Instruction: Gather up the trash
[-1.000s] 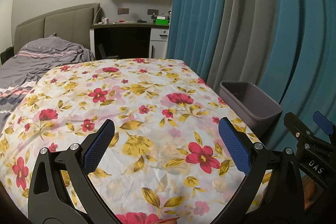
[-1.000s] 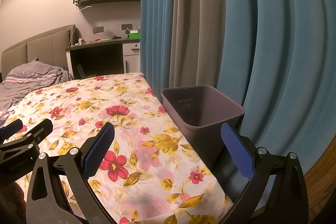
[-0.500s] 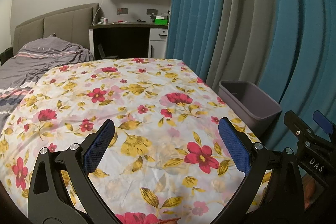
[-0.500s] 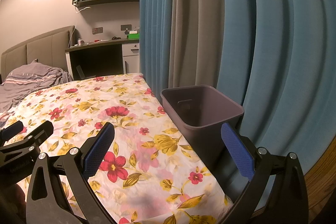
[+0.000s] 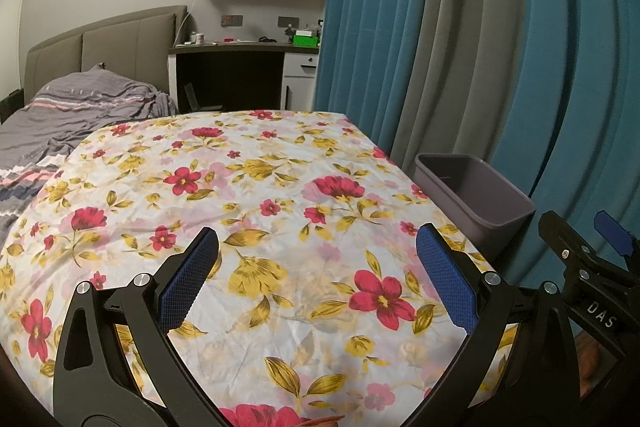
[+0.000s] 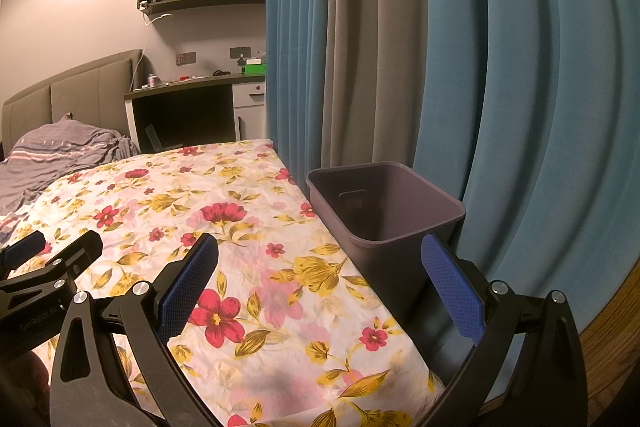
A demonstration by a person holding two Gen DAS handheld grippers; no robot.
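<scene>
Left wrist view: the left gripper (image 5: 316, 267) hangs spread and empty over the flowered sheet (image 5: 280, 187), where no trash shows; the bin (image 5: 476, 195) stands beside the bed. Right wrist view: the right gripper (image 6: 320, 275) is spread, empty too; what shows of the bin's inside looks bare. Collecting seems finished or unstarted.

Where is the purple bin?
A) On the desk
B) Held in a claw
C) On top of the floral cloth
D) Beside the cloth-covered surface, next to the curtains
D: the purple bin stands off the floral cloth's edge, against the curtains.
</scene>
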